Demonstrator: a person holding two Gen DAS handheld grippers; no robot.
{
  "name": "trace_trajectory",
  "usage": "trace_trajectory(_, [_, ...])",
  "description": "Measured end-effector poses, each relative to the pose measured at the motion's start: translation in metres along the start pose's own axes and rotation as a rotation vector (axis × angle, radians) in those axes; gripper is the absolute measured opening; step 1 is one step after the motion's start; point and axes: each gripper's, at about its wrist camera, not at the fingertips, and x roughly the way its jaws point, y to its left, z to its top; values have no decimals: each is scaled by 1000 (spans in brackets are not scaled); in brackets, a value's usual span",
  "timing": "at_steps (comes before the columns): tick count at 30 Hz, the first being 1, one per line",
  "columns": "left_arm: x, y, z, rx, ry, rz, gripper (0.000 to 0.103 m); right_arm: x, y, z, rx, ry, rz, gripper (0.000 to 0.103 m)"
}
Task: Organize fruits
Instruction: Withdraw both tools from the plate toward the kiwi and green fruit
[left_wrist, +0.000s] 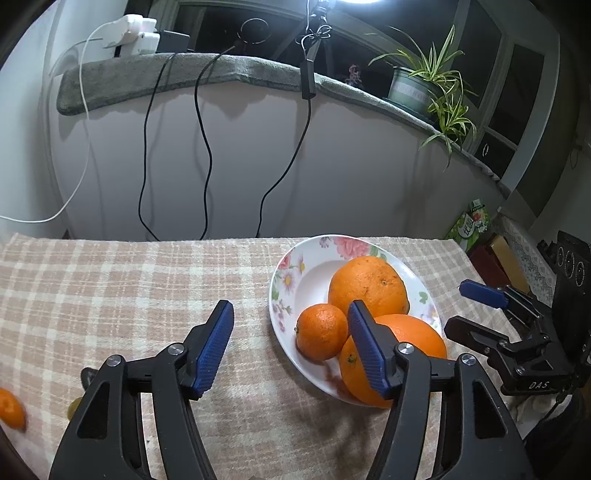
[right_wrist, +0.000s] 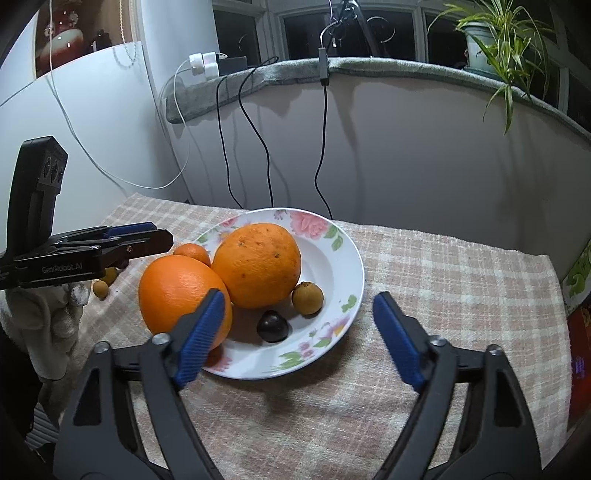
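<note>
A floral plate (right_wrist: 334, 236) sits on the checked tablecloth (right_wrist: 443, 280) near the far edge of the table, and most of the fruit is gathered on it. A big pale orange (right_wrist: 256, 264) rests toward the middle, a brighter orange (right_wrist: 177, 291) leans against it at the plate's near-left rim, and a small tangerine (right_wrist: 192, 254) is tucked behind the two. On the white bottom of the plate lie a small brownish-yellow fruit (right_wrist: 307, 297) and, just beside it, a dark purple one (right_wrist: 272, 325). The left gripper (left_wrist: 291, 347) hangs above the cloth just left of the plate with its blue pads spread apart and nothing between them; its right pad crosses in front of the bright orange in its own view. The right gripper (right_wrist: 299, 336) stands wide open over the near edge of the plate, empty too, its left pad overlapping the bright orange. Off the plate, two little yellowish fruits (right_wrist: 100, 288) lie on the cloth to the left, partly hidden by the left gripper, and another orange fruit (left_wrist: 11, 408) lies blurred at the far left edge. A gloved hand (right_wrist: 48, 325) holds the left tool. A spider plant (left_wrist: 432, 88) stands on the sill behind.
</note>
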Motion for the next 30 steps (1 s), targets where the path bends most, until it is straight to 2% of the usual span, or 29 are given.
trace_trajectory(8, [-7,-1,-2,3,-10,5,64,1,8,-4,-31,26,-36,89])
trace_trajectory(16, [-22,3,-9,-8,-31,19,64,-10,9,-7,-12,-15,-54,89])
trace_trajectory(22, [-33,7,-16,-19,-44,26,64,-18,11,-9,22,-37,-37,89])
trace_trajectory(25, [-42,12,-20,-28,-56,36,64,-21,15,-10,30,-31,1,89])
trace_trajectory(30, [-56,26,-31,-48,-62,60,64,-21,33,-10,-35,-22,-13,89])
